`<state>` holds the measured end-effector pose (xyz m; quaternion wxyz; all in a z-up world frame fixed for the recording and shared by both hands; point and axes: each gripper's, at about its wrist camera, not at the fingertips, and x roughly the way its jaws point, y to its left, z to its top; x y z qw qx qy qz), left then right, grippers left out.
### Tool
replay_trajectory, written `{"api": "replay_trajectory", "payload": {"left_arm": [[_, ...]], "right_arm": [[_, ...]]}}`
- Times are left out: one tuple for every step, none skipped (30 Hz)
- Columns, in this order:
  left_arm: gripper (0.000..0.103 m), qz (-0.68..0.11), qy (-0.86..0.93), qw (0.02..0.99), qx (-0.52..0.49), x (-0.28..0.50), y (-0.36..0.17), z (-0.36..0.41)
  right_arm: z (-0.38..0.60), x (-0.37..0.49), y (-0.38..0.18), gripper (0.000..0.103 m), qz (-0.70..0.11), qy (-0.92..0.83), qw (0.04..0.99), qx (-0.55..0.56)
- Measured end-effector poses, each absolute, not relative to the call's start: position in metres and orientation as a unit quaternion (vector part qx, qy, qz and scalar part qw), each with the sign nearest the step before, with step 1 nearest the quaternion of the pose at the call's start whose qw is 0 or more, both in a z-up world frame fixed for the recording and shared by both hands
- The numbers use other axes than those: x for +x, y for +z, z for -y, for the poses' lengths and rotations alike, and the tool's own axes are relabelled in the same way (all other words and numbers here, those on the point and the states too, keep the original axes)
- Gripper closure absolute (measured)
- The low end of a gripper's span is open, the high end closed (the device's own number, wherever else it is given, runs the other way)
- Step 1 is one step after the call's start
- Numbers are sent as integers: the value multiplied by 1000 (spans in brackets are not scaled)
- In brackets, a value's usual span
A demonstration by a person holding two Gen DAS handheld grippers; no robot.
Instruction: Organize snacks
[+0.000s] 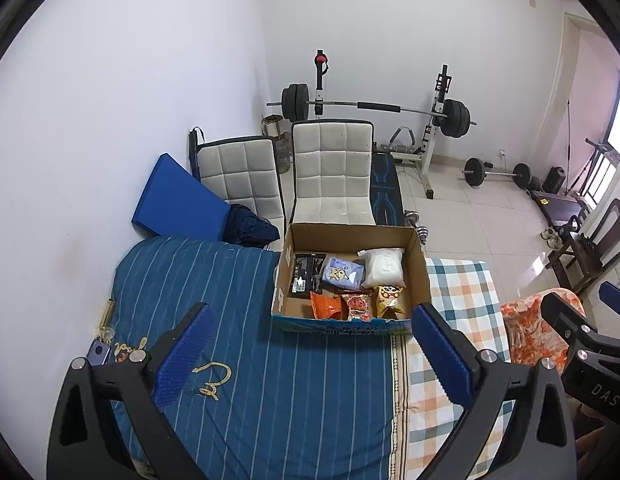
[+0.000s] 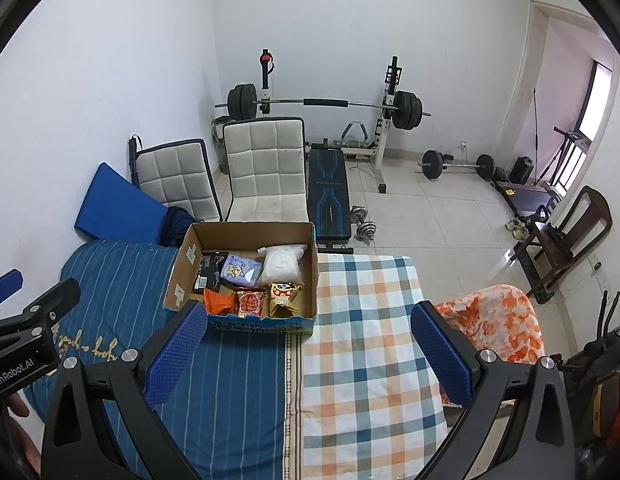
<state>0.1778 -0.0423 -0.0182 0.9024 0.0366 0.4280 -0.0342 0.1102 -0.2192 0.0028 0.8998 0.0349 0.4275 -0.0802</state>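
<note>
An open cardboard box [image 1: 420, 264] [image 2: 181, 268] sits on the bed ahead of both grippers. Inside lie several snack packs: a black pack [image 1: 305, 274] [image 2: 209, 270], a light blue pack [image 1: 344, 273] [image 2: 241, 270], a white bag [image 1: 384, 266] [image 2: 283, 263], an orange pack [image 1: 325, 306] [image 2: 218, 301], a red pack [image 1: 357, 306] [image 2: 250, 302] and a yellow pack [image 1: 388, 299] [image 2: 283, 296]. My left gripper [image 1: 312, 354] is open and empty, held back from the box. My right gripper [image 2: 307, 354] is open and empty too, right of the box.
The bed has a blue striped cover [image 1: 249, 360] and a checked sheet [image 2: 366, 340]. An orange flowered blanket [image 2: 498, 320] lies at the right. Two white padded chairs [image 1: 330, 172], a blue mat [image 1: 177, 200], a weight bench [image 2: 328, 204] and barbells [image 2: 322, 102] stand beyond.
</note>
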Motion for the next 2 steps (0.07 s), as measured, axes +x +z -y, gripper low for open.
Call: {"api": "replay_trajectory", "payload": {"left_arm": [[2,-428,-34,902,36,178,-18,42],[2,-429,-35,902,36,178,-18,42]], "right_arm": [[219,111,3,0,-427,-79,900,35],[219,110,3,0,-427,-79,900,35]]}}
